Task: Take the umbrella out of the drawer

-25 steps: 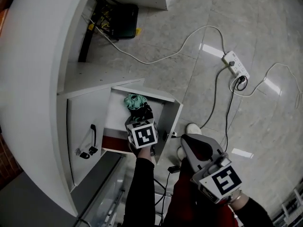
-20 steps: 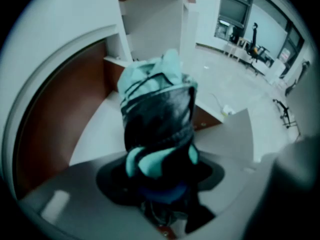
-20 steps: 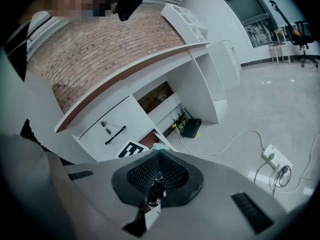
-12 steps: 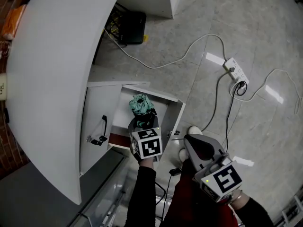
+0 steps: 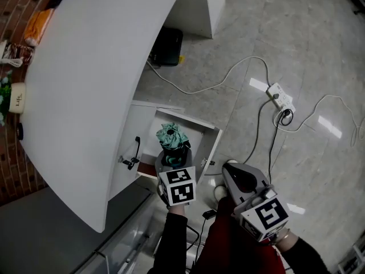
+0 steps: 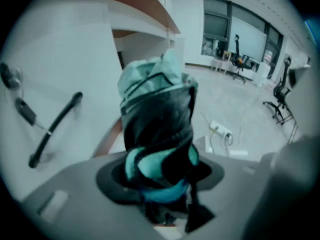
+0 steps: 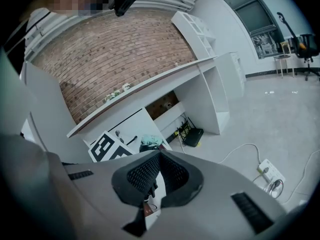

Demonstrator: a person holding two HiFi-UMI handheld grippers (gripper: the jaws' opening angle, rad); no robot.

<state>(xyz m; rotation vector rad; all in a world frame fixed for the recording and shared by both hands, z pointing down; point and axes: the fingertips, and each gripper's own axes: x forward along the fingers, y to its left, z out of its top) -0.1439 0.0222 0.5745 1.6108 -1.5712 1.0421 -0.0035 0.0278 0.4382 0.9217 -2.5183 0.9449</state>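
Left tool: clenched on the folded umbrella; in the left gripper view its dark pads press the bundle from both sides near its lower end

Umbrella: teal and black, folded into a short crumpled bundle; gripped by the left tool, its free end sticking out past the jaws; in the head view it lies over the mouth of the open drawer; whether the free end is clear of the rim cannot be told

Drawer: white, pulled out from under the worktop; a white front with a black handle stands just beside it

Right tool: closed, jaw tips together, nothing between them; right of the drawer and apart from it

Worktop: white, with a curved edge; a white cup stands near its far left side

Floor: pale glossy tiles; a white power strip lies on it; a white cable runs from the strip toward a black box under the worktop

Person: a dark sleeve shows behind the left tool's marker cube
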